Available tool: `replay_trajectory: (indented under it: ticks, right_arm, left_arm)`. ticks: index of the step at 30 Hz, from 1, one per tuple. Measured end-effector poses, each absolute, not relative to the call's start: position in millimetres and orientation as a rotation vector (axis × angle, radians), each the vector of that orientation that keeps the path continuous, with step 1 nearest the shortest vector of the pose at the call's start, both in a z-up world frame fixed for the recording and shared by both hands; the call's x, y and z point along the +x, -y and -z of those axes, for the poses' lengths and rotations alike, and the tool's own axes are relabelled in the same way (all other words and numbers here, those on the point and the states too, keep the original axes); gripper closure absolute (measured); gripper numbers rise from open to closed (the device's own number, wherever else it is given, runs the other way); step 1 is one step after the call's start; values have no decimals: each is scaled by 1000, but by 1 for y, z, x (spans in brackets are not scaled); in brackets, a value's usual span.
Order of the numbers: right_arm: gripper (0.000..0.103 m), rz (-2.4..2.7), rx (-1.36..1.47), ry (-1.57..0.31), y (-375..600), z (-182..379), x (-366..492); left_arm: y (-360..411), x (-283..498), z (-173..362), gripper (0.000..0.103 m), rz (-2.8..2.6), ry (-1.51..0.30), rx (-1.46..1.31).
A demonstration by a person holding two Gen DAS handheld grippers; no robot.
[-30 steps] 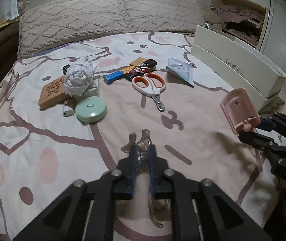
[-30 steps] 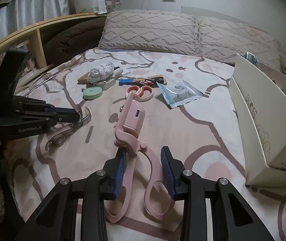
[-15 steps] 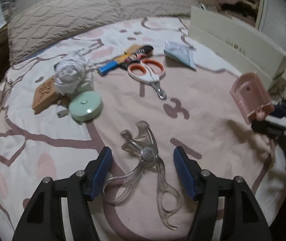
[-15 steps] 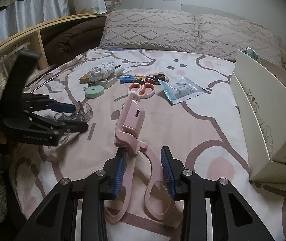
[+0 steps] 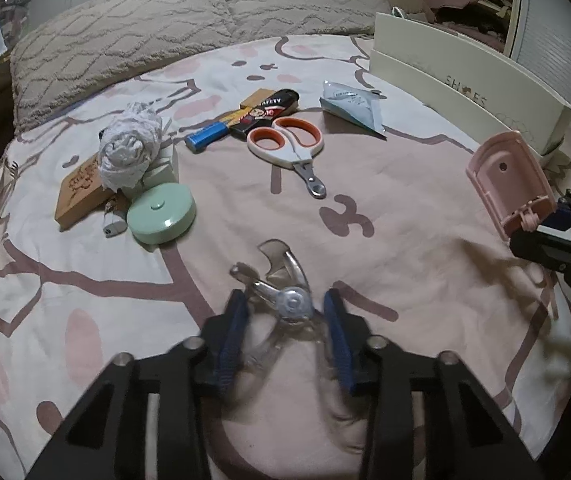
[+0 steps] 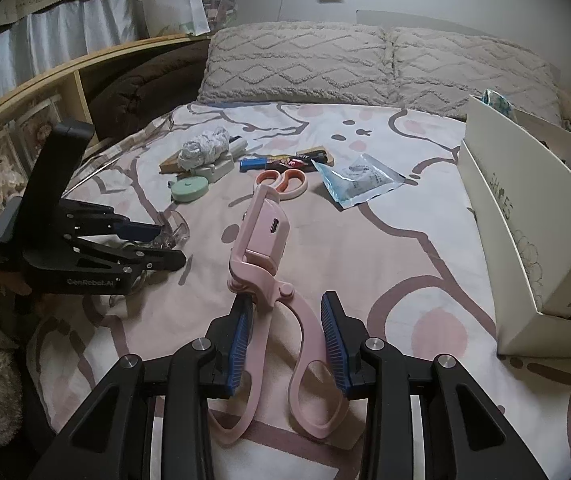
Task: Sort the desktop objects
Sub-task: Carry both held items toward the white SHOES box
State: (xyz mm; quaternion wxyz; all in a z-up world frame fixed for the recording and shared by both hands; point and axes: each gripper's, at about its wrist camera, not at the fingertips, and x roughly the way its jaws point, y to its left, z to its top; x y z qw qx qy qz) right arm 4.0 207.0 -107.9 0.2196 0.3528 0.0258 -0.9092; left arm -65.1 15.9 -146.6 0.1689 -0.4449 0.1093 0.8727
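A clear plastic eyelash curler lies on the pink bedspread between the open fingers of my left gripper; its handles sit between the blue pads. My right gripper is closed on the handles of a pink eyelash curler and holds it above the bed. The pink curler also shows in the left wrist view at the right. The left gripper shows in the right wrist view at the left, around the clear curler.
Farther back lie orange-handled scissors, a mint round case, a white cloth ball on a wooden block, a blue lighter, a black pack and a foil pouch. A cream shoe box stands at right.
My left gripper let go of the clear curler, opened wide, and now has narrowed around it again, low over the bed. The right gripper keeps holding the pink curler in place.
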Motion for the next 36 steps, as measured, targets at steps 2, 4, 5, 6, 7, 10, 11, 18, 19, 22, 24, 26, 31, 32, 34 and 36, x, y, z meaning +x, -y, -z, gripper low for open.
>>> replay_trajectory:
  ticks: [2, 4, 5, 6, 7, 10, 11, 18, 19, 22, 24, 26, 31, 32, 34, 36]
  right_arm:
    - [67, 2516, 970, -65, -208, 107, 5]
    - [67, 2516, 966, -60, -208, 106, 6]
    - [67, 2516, 966, -58, -208, 106, 6]
    - [67, 2515, 965, -55, -208, 106, 6]
    - [67, 2515, 965, -53, -209, 106, 6]
    - [67, 2515, 962, -45, -210, 105, 6]
    - [67, 2515, 960, -41, -210, 104, 7]
    - [67, 2515, 940, -12, -212, 99, 11]
    - [67, 2519, 935, -14, -212, 98, 13]
    - [67, 2527, 925, -9, -212, 96, 16]
    - [67, 2536, 920, -2, -213, 95, 19]
    - [67, 2544, 911, 13, -216, 93, 20]
    - [67, 2580, 877, 33, -224, 82, 26]
    - [67, 2590, 870, 34, -226, 79, 28]
    - [67, 2604, 859, 37, -229, 75, 30]
    - [67, 2619, 844, 49, -235, 70, 33]
  left_arm:
    - [-17, -64, 146, 71, -2490, -322, -1254]
    - [-17, -63, 144, 72, -2498, -322, -1245]
    - [-17, -63, 143, 72, -2500, -318, -1243]
    - [-16, -63, 143, 73, -2503, -312, -1240]
    - [-15, -63, 141, 74, -2509, -304, -1234]
    - [-13, -61, 137, 75, -2515, -269, -1219]
    - [-12, -60, 135, 75, -2515, -252, -1213]
    - [-20, -47, 122, 76, -2516, -183, -1158]
    - [-22, -44, 121, 76, -2516, -180, -1147]
    - [-27, -37, 114, 76, -2513, -163, -1116]
    - [-29, -35, 109, 76, -2517, -140, -1097]
    - [-32, -33, 103, 76, -2518, -125, -1073]
    - [-41, -25, 85, 76, -2534, -107, -1004]
    - [-43, -23, 82, 76, -2535, -102, -991]
    - [-47, -20, 75, 76, -2532, -101, -969]
    - [-53, -15, 68, 76, -2530, -109, -942]
